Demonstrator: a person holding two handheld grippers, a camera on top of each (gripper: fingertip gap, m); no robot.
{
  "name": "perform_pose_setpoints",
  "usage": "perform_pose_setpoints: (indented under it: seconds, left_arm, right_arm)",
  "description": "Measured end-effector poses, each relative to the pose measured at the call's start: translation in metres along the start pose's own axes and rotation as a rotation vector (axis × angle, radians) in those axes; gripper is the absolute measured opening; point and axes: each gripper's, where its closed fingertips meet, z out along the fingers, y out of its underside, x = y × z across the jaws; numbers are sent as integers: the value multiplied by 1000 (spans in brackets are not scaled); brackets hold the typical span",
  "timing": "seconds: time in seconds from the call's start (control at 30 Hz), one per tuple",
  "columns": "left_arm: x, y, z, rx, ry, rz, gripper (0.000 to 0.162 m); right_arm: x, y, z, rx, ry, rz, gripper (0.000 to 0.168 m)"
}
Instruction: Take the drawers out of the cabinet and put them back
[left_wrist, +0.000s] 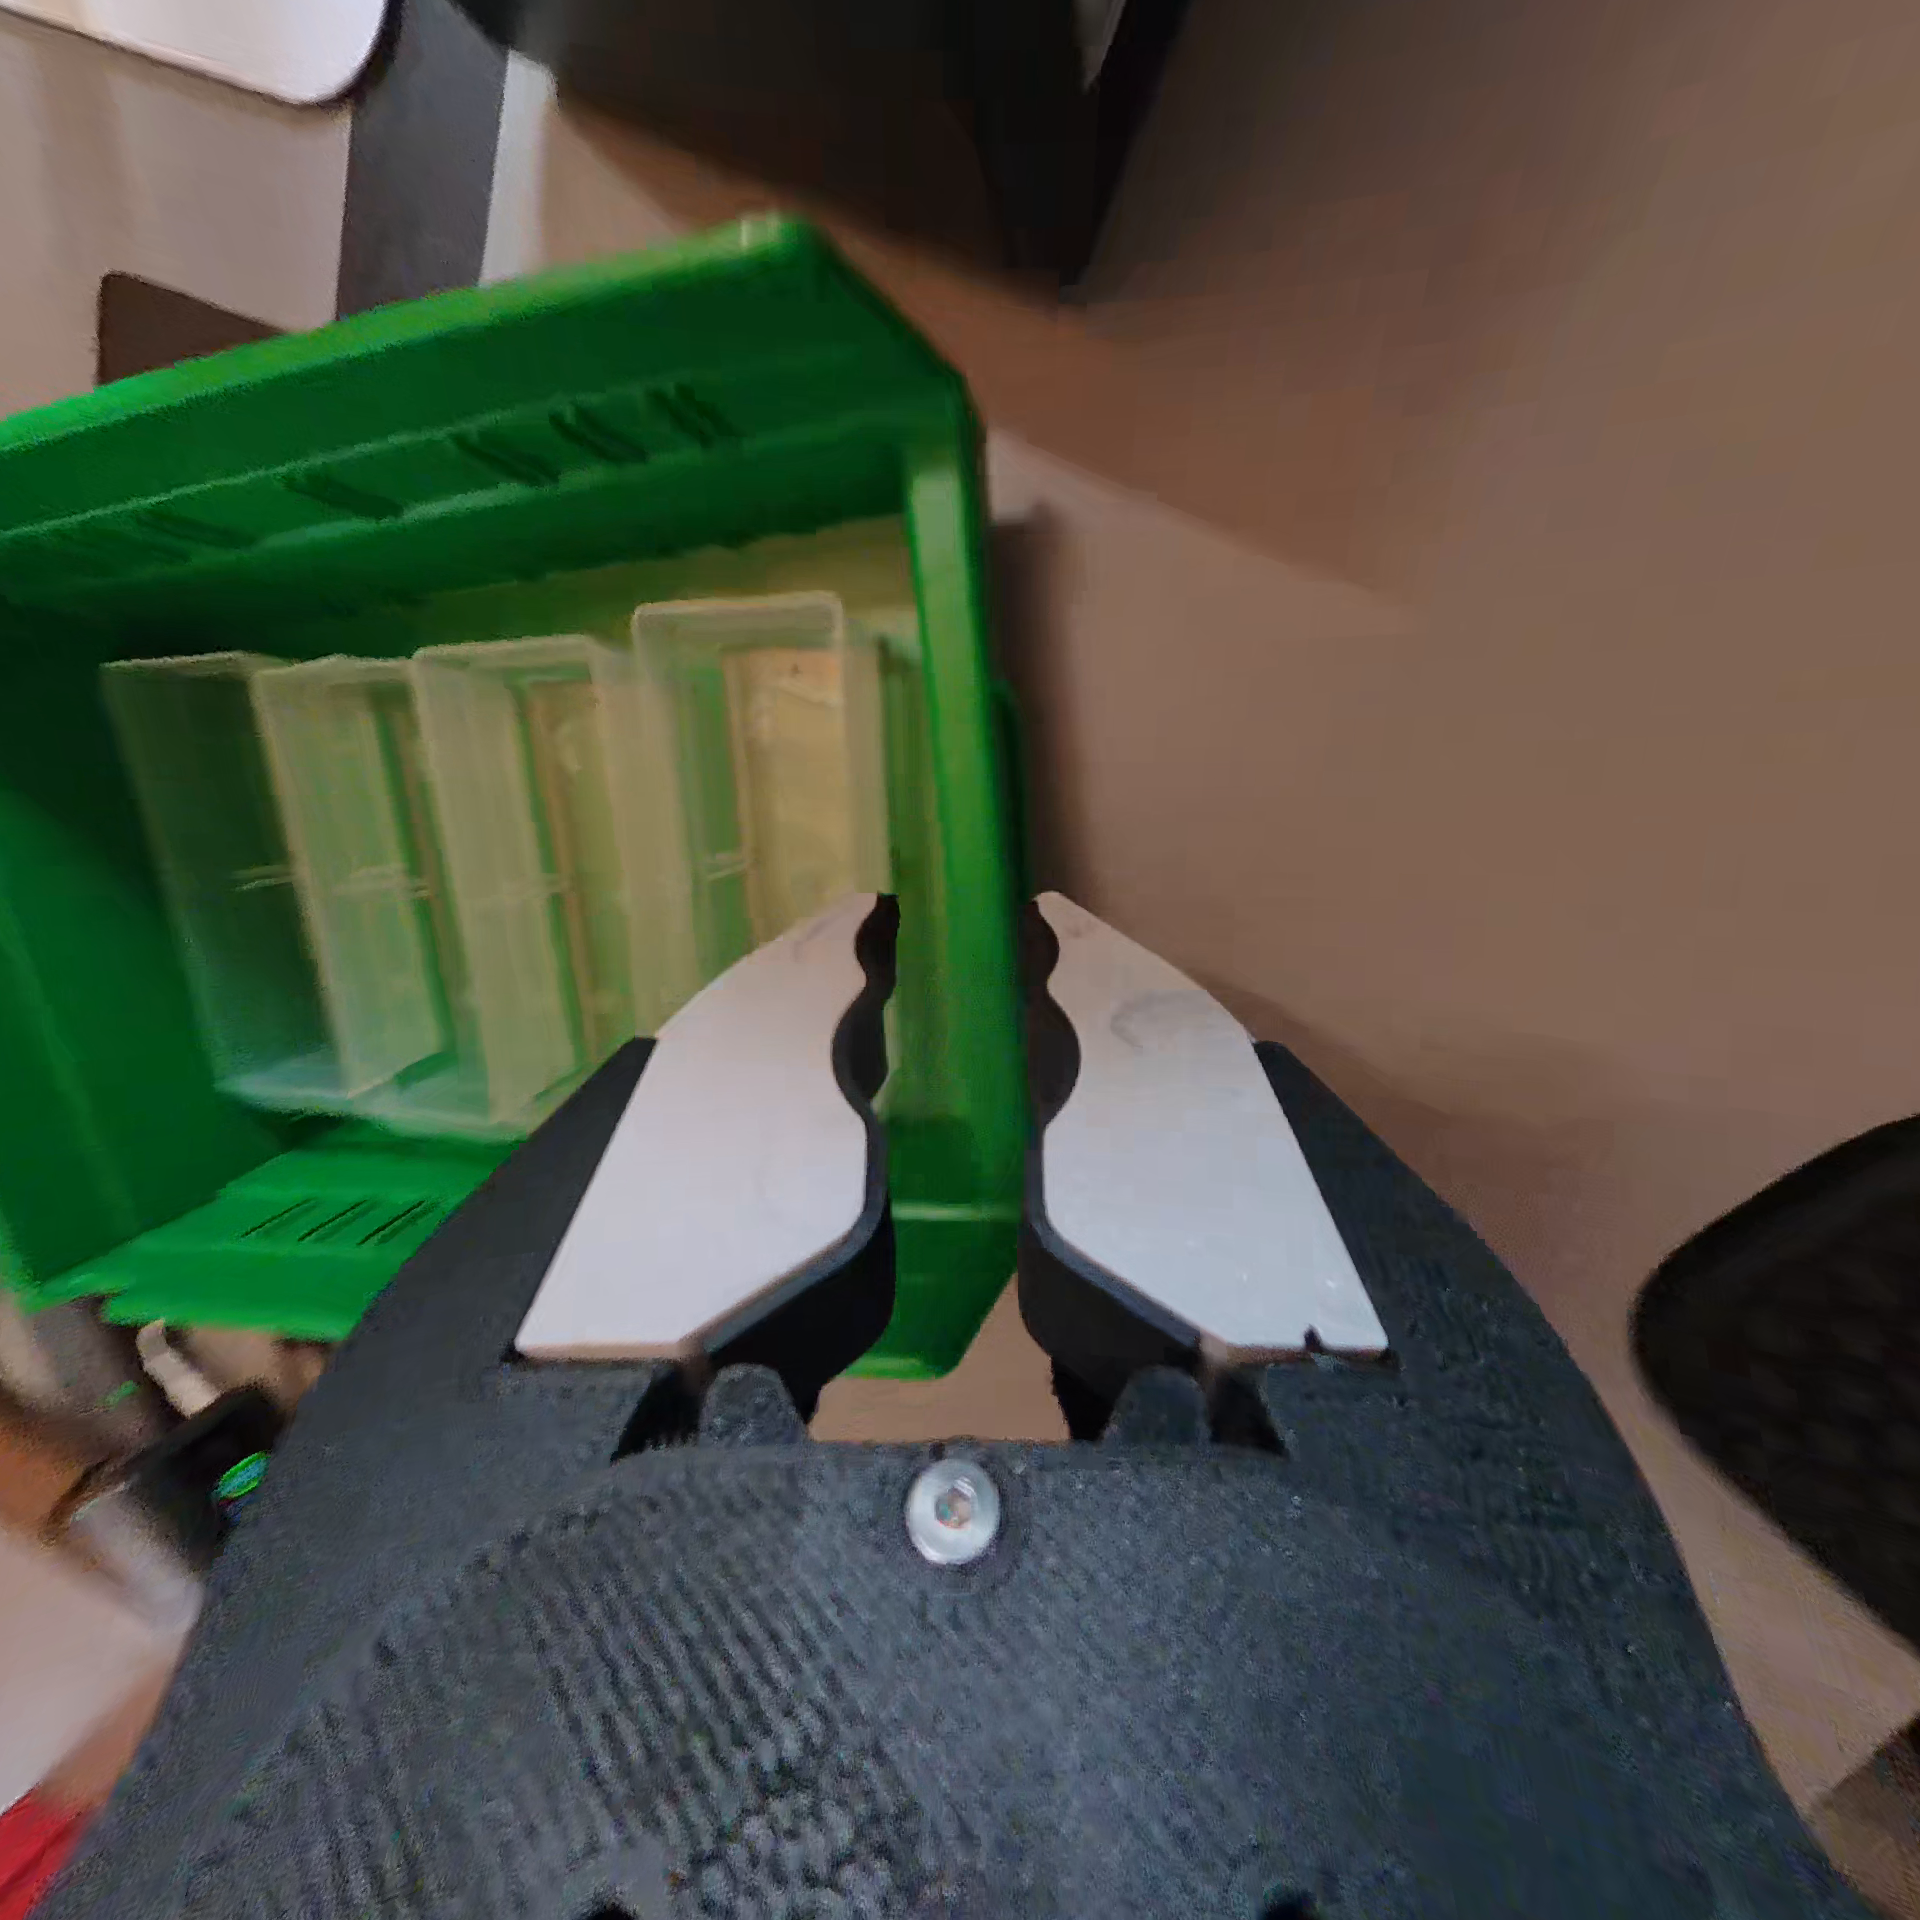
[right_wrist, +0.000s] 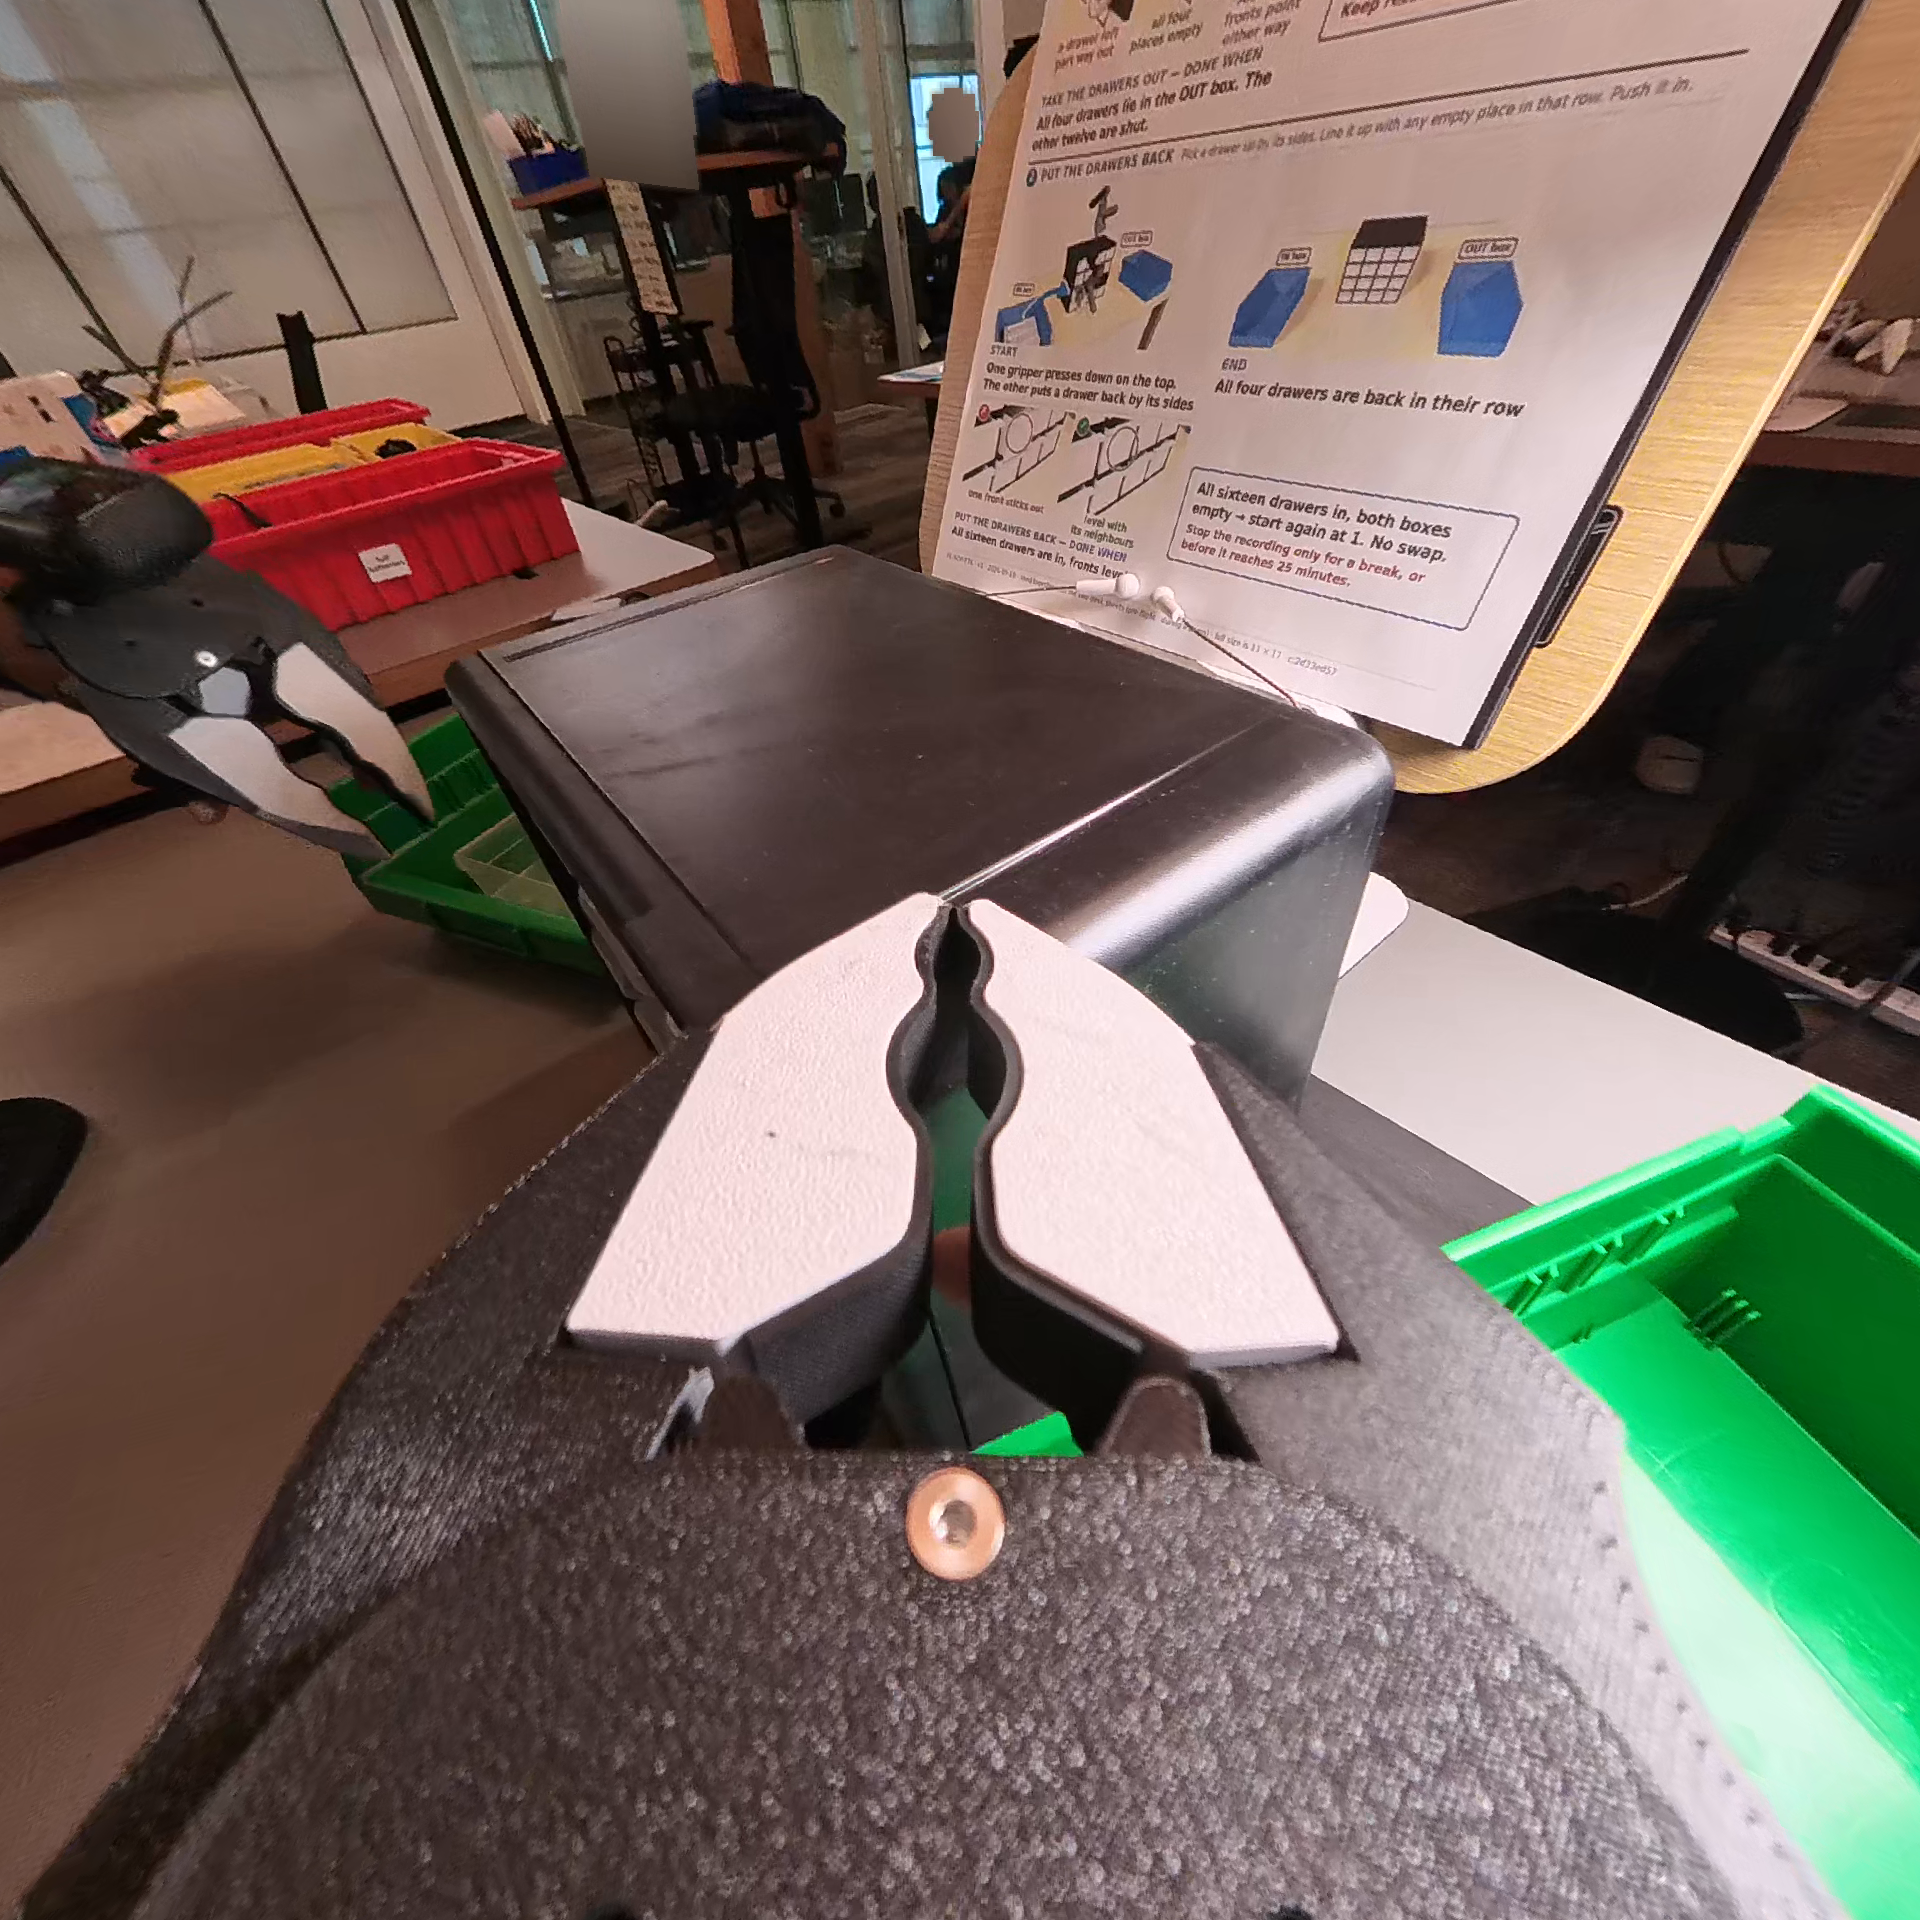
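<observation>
Left wrist view: left hand-held gripper (left_wrist: 956, 914) hovering over green bin (left_wrist: 499, 457), fingers parted, gripping nothing. Four clear drawers (left_wrist: 499, 862) lying side by side inside bin. Right wrist view: right hand-held gripper (right_wrist: 954, 914) sitting with fingertips meeting, empty, over top of black cabinet (right_wrist: 883, 727) on worktop (right_wrist: 260, 1039); second green bin (right_wrist: 1766, 1351) just beside cabinet.

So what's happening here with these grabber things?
A person works two hand-held tools around a black cabinet. The right tool is shut and empty at the cabinet's top. The left tool is open above a green bin holding clear drawers. Another green bin sits to the cabinet's right.
</observation>
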Motion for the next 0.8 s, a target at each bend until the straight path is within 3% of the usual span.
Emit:
perform_pose_setpoints:
  seconds: [0.03, 0.4, 0.8]
  left_arm:
    - [-5, 8, 0, -42, -32, 33, 24]
    - [-57, 81, 19, -590, -139, 501, 21]
    - [-46, 106, 44, -890, 112, 776, 33]
  right_arm:
    - [0, 0, 0, 1, 0, 1, 0]
    - [0, 0, 0, 17, -6, 18, 0]
    - [2, 0, 1, 31, -18, 21, 0]
